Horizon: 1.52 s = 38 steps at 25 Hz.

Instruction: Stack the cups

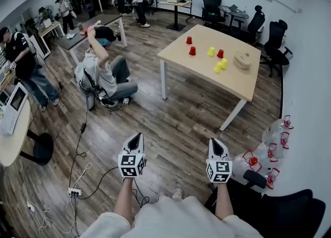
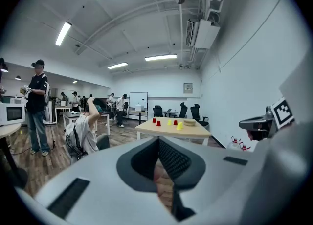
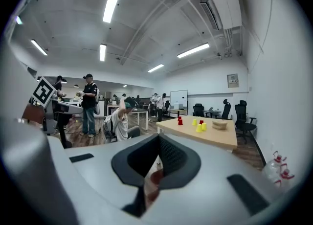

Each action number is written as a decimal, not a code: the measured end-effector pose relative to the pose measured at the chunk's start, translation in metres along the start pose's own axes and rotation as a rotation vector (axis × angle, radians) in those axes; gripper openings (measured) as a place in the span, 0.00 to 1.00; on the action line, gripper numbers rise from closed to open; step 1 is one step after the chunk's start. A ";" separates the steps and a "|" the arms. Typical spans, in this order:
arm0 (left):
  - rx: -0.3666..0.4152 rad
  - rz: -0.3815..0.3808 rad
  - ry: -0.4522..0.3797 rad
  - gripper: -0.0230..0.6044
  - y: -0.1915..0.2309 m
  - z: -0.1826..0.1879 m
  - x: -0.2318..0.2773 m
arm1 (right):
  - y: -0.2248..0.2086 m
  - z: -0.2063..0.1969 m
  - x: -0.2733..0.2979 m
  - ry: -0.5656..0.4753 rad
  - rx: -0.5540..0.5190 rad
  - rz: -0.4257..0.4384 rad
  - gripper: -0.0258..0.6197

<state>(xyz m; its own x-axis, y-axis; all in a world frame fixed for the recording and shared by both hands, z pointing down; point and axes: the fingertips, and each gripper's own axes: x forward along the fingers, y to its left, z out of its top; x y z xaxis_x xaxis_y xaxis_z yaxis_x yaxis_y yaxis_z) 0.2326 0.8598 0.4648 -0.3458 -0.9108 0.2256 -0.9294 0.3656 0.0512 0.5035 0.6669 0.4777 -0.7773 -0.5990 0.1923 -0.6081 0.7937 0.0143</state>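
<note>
My left tool (image 1: 136, 137) is pinched together on nothing, and my right tool (image 1: 216, 143) likewise. Well ahead of both, red cups (image 1: 192, 50) and yellow cups (image 1: 211, 51) stand upright on the tabletop (image 1: 207, 79), long axes vertical

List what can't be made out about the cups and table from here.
- Red cups, yellow cups: head view, too small to tell upright from upturned.
- Near yellow pair: head view, nested or just touching, unclear.
- Tan round thing on the table: too small to identify.
</note>
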 end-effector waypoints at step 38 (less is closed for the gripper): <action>-0.006 -0.095 0.053 0.06 -0.019 0.010 0.249 | -0.098 -0.001 0.199 0.028 -0.005 0.060 0.61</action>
<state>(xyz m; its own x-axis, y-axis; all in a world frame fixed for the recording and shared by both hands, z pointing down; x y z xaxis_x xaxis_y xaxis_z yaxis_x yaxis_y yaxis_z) 0.1628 0.6238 0.5103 -0.2486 -0.9300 0.2706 -0.9568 0.2793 0.0806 0.4084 0.4698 0.5151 -0.8075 -0.5474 0.2199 -0.5599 0.8286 0.0067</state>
